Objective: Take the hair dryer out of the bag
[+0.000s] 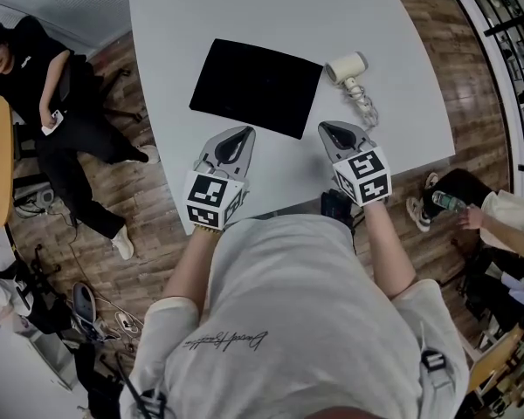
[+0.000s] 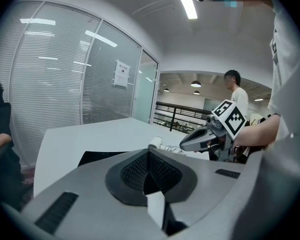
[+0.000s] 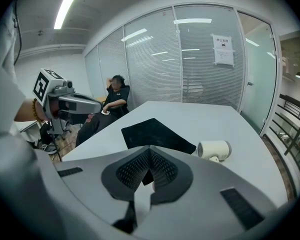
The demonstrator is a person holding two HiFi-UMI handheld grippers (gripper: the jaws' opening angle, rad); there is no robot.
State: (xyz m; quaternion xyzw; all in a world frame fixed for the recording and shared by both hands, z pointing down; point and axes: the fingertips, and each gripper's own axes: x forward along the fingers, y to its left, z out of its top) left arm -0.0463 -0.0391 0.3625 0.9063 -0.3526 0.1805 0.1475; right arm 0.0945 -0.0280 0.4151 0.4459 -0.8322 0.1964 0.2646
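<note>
Bright ceiling strip light [image 3: 66,8]; sharp focus, fisheye-warped edges.

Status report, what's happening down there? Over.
Left gripper and right gripper shut, empty. Dryer lies out on table, beside flat bag. Nothing in the way.

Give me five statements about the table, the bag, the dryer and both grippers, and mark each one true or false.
1. The hair dryer lies on the table, outside the black bag. True.
2. The right gripper holds the dryer's cord. False: its jaws are together on nothing, and the cord lies on the table apart from them.
3. The left gripper has its jaws together. True.
4. The bag stands upright. False: it lies flat.
5. In the head view the dryer is left of the bag. False: it is to the right.
</note>
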